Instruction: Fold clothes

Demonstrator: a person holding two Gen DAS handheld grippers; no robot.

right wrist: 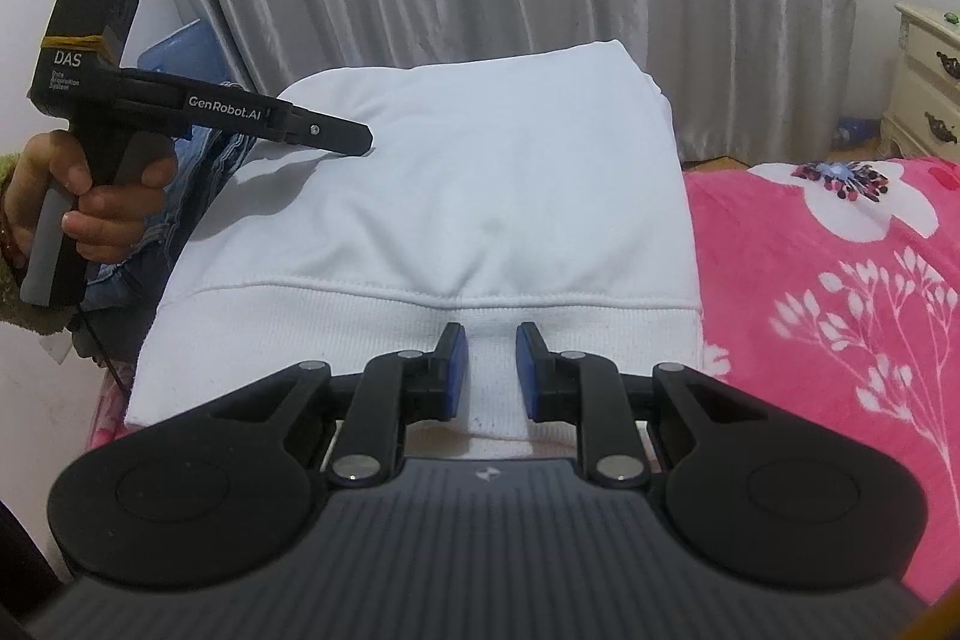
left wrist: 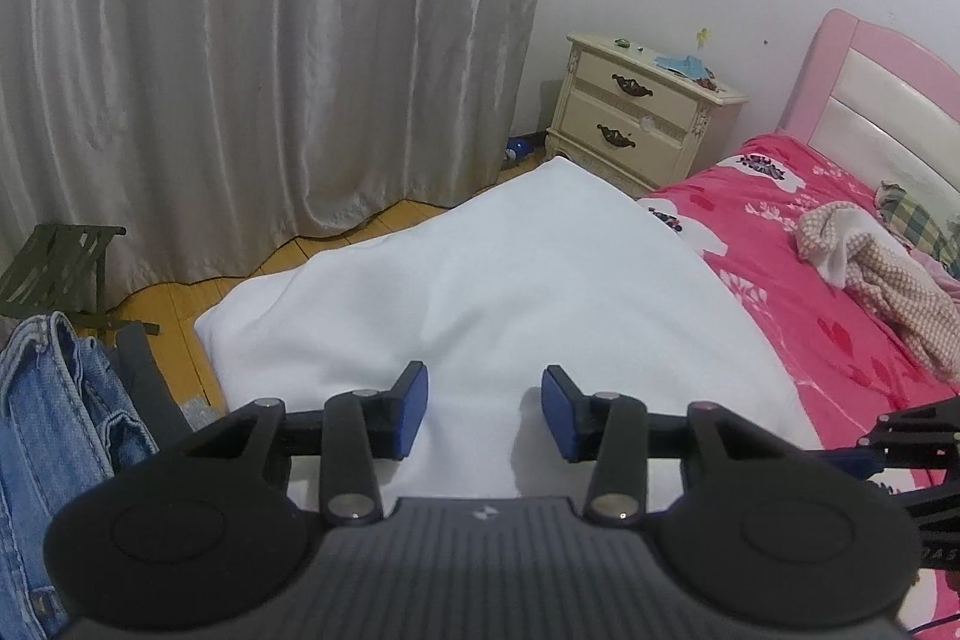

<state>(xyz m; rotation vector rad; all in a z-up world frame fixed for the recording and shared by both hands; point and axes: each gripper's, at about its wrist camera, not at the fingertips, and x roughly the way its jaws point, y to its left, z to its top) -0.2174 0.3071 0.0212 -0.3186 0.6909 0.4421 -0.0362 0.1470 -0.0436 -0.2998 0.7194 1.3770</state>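
Left wrist view: the left gripper point(left wrist: 485, 412) hangs over the white cotton sweatshirt point(left wrist: 480, 292) with its blue-padded jaws spread and nothing between them. In the right wrist view, the right gripper point(right wrist: 487, 370) has its jaws only narrowly parted, a strip of the sweatshirt's ribbed hem lying between them; whether the pads press on it I cannot tell. The sweatshirt lies flat on the bed, over the pink floral bedspread point(right wrist: 840, 316). A hand point(right wrist: 90, 196) grips the left tool's handle. Blue denim jeans point(left wrist: 54, 412) sit to the left, a cream nightstand point(left wrist: 642, 112) beyond, and grey satin curtains point(left wrist: 270, 40) behind.
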